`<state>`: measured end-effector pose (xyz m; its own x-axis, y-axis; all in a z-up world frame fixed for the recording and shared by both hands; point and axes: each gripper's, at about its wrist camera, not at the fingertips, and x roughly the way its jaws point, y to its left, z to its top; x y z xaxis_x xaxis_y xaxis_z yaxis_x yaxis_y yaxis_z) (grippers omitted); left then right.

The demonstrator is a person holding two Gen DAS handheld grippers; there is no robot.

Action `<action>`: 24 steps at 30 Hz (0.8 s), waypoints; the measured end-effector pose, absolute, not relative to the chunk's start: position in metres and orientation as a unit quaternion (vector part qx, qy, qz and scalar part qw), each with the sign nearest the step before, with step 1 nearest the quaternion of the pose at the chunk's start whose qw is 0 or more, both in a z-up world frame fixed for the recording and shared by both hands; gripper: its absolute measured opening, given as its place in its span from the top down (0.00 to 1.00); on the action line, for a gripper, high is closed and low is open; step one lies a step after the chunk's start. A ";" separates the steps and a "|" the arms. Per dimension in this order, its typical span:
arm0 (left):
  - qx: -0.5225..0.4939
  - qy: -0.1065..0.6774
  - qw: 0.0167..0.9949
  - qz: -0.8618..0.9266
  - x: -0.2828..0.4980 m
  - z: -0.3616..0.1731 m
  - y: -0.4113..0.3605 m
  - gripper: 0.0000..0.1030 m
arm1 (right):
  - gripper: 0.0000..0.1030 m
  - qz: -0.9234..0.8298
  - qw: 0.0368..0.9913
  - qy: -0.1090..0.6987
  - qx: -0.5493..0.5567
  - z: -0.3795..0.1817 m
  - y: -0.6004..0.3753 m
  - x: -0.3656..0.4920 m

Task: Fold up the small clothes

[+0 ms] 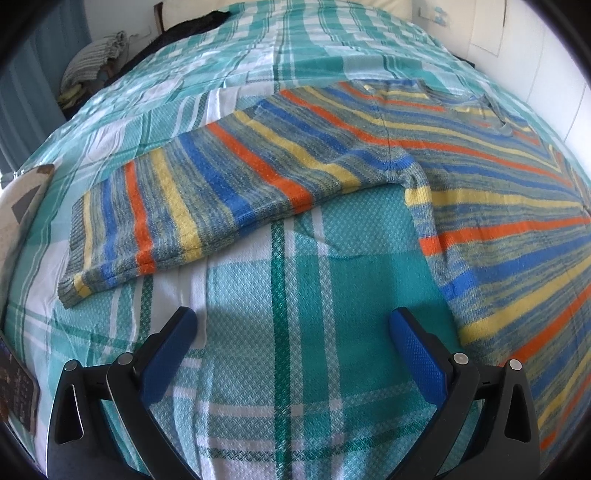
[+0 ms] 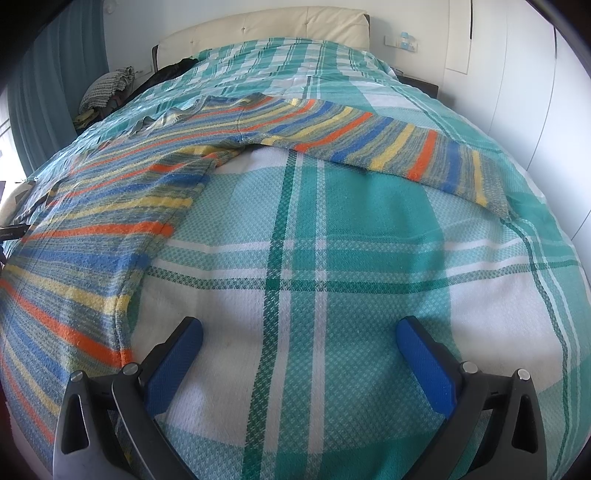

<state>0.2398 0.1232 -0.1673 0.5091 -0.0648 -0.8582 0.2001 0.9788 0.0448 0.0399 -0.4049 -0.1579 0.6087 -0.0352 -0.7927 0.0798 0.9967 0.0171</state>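
A striped knit sweater (image 1: 498,206) in blue, orange, yellow and grey lies flat on a teal plaid bedspread (image 1: 295,280). In the left wrist view its body fills the right side and one sleeve (image 1: 192,199) stretches left. My left gripper (image 1: 293,325) hovers open over bare bedspread between sleeve and body, holding nothing. In the right wrist view the sweater's body (image 2: 92,229) lies at the left and the other sleeve (image 2: 399,147) reaches right. My right gripper (image 2: 299,332) is open over the bedspread (image 2: 332,258), just right of the sweater's side edge, empty.
A cream headboard (image 2: 280,26) stands at the bed's far end. Dark clothing (image 2: 166,75) and a checked bundle (image 2: 107,86) lie at the far left. White wall panels (image 2: 517,66) run along the right. A dark flat object (image 1: 16,391) lies at the left bed edge.
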 end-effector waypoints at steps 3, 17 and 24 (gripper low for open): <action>0.076 0.488 0.866 -0.075 0.240 -0.168 0.121 0.00 | 0.00 -0.032 0.896 0.441 0.025 -0.158 -0.405 0.040; 0.084 0.479 0.871 -0.072 0.236 -0.167 0.120 0.00 | 0.00 -0.032 0.897 0.441 0.024 -0.158 -0.404 0.040; 0.084 0.479 0.871 -0.072 0.236 -0.167 0.120 0.00 | 0.00 -0.033 0.897 0.441 0.024 -0.158 -0.404 0.040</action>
<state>0.2358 0.1203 -0.1674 0.5314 -0.0462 -0.8459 0.2064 0.9755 0.0764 0.0395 -0.4042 -0.1578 0.6086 -0.0371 -0.7926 0.0796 0.9967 0.0144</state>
